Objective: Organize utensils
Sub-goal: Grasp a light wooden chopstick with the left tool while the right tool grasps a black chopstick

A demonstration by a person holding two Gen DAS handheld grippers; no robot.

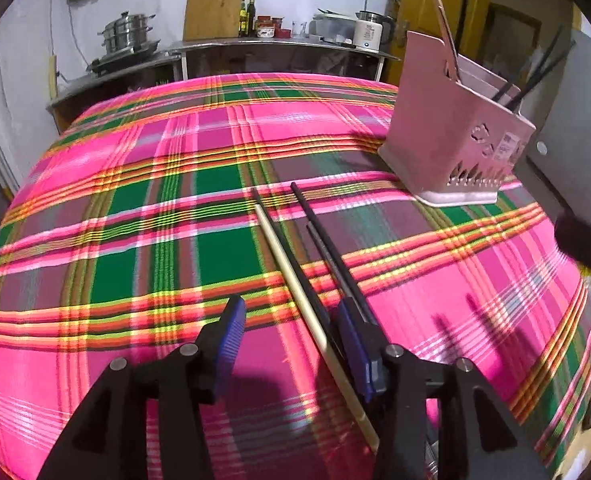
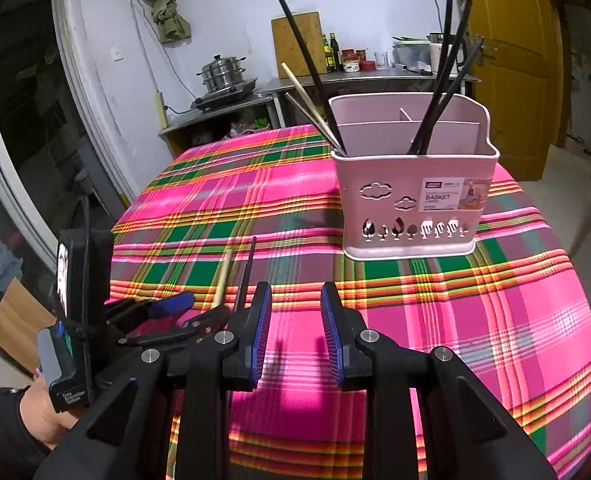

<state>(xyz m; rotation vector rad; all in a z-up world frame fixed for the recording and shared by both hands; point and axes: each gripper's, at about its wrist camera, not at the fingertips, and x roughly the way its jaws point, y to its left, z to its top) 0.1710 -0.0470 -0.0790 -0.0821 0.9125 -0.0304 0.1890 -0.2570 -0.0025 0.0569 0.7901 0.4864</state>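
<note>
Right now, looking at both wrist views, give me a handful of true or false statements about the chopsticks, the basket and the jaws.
1. The pink basket stands upright on the plaid tablecloth. True.
2. The basket is empty. False: black chopsticks and lighter ones stand in it.
3. A light wooden chopstick lies on the cloth between the left gripper's open jaws. True.
4. The right gripper is clamped on a chopstick. False: its jaws are open and hold nothing.
5. Every chopstick on the cloth is wooden. False: dark chopsticks lie there too.
</note>
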